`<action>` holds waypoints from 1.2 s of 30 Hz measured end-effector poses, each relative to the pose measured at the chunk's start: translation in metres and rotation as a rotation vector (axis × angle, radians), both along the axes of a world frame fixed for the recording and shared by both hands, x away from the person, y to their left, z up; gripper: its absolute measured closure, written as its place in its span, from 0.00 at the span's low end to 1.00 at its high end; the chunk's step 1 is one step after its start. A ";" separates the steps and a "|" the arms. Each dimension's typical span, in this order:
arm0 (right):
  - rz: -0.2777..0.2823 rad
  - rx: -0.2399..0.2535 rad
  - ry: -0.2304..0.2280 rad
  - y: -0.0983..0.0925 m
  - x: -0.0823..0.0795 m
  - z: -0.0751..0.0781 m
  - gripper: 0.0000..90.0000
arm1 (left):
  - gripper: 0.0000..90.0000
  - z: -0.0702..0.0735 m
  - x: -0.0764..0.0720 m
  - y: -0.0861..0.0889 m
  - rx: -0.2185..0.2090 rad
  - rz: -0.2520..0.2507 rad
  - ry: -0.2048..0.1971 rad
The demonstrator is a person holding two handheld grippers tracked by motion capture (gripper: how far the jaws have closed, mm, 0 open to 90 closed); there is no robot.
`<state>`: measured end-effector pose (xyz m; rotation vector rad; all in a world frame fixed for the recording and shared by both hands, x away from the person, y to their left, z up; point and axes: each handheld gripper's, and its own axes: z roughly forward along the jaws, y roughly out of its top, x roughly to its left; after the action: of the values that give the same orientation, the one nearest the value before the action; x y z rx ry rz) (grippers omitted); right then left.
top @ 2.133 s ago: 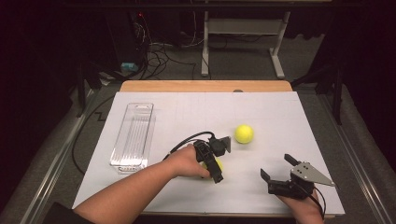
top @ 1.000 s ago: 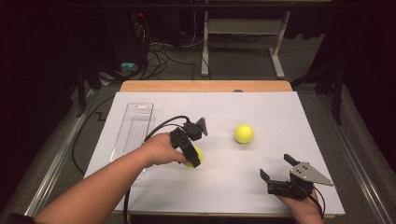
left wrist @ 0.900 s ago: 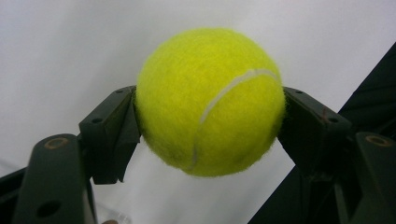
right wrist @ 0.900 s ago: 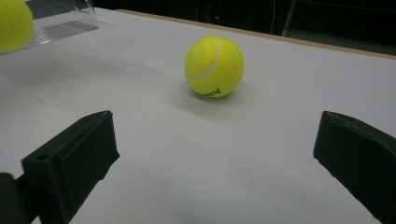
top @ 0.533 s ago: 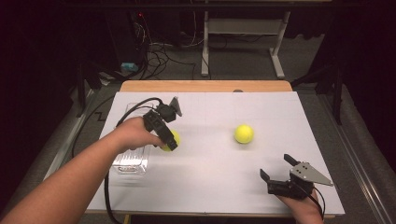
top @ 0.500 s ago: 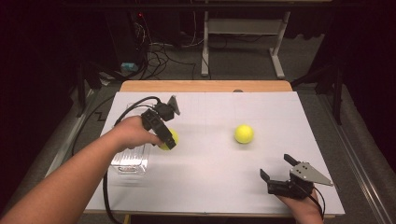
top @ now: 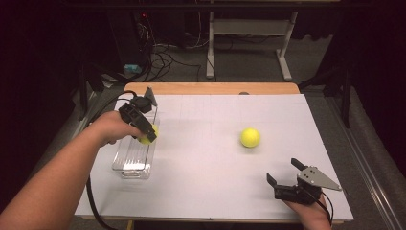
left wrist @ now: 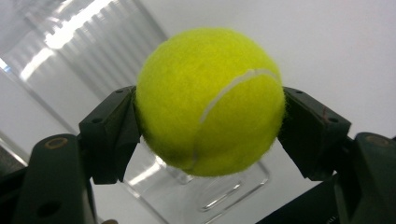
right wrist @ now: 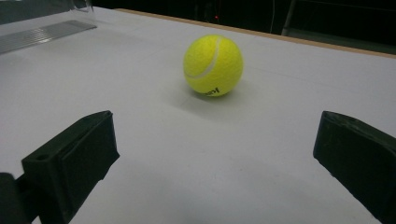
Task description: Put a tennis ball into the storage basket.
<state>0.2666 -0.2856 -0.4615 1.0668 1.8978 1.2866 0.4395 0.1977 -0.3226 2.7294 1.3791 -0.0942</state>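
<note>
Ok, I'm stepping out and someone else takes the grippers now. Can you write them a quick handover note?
Left gripper: shut on a tennis ball, held above the clear tray at the table's left side.
Right gripper: open, holding nothing, near the front right edge of the table.
Second ball: lying loose on the table, ahead of the right gripper.
Done: first ball picked up and brought over the tray.
Left, probably: set it in the tray, then fetch the second ball.

Yellow tennis ball [left wrist: 210,100] above clear tray [top: 134,154]
</note>
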 end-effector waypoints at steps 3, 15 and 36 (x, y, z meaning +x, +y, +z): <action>-0.001 -0.003 0.000 0.000 0.000 0.000 0.00 | 0.29 -0.004 0.007 0.019 0.012 0.060 -0.011; -0.001 -0.002 0.007 0.000 0.001 -0.002 0.00 | 0.29 -0.030 0.021 0.026 0.052 0.108 -0.013; -0.005 -0.002 0.006 0.000 0.001 -0.002 0.00 | 0.01 -0.019 0.013 0.000 0.024 0.065 -0.043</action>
<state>0.2676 -0.2856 -0.4633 1.0755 1.8993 1.2794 0.4527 0.1977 -0.3421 2.6863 1.4652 -0.0146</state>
